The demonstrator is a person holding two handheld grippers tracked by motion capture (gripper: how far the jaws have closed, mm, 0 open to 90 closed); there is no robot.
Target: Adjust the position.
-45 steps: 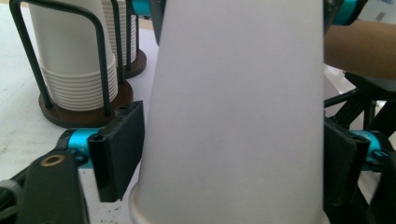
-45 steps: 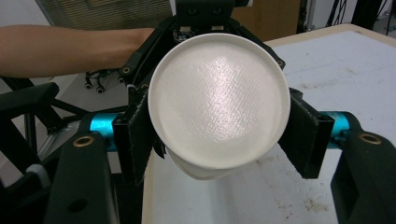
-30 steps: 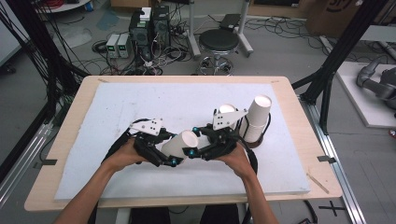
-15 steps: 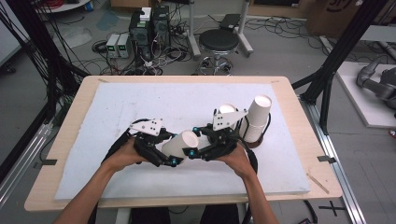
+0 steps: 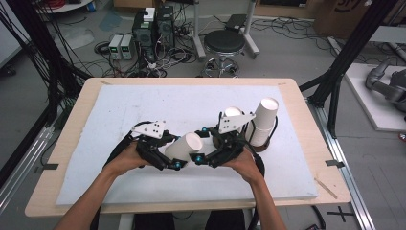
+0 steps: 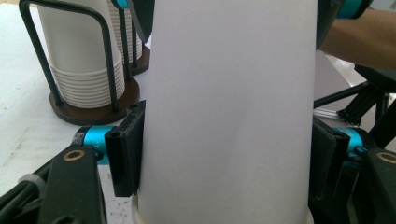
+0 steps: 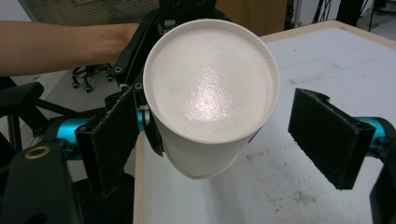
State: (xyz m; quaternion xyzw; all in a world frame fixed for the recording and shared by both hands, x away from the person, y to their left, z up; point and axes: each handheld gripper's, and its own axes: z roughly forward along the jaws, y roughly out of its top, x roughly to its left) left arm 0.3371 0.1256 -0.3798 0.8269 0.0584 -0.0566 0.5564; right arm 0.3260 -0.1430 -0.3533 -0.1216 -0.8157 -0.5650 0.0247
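Note:
A white paper cup (image 5: 184, 145) lies tilted above the white mat, closed base toward the right. My left gripper (image 5: 167, 155) is shut on its sides; in the left gripper view the cup (image 6: 229, 102) sits pressed between the two black pads of that gripper (image 6: 229, 163). My right gripper (image 5: 207, 155) faces the cup's base and is open. In the right gripper view the round base (image 7: 210, 91) sits between my right gripper's (image 7: 219, 137) pads, the left pad (image 7: 112, 135) close to the cup wall and the right pad (image 7: 329, 135) well apart from it.
A black wire rack on a dark round base (image 5: 261, 143) holds two stacks of white cups (image 5: 264, 120) just right of my right hand; the rack's stack (image 6: 88, 70) is also in the left gripper view. The white mat (image 5: 143, 105) covers the wooden table (image 5: 57, 158).

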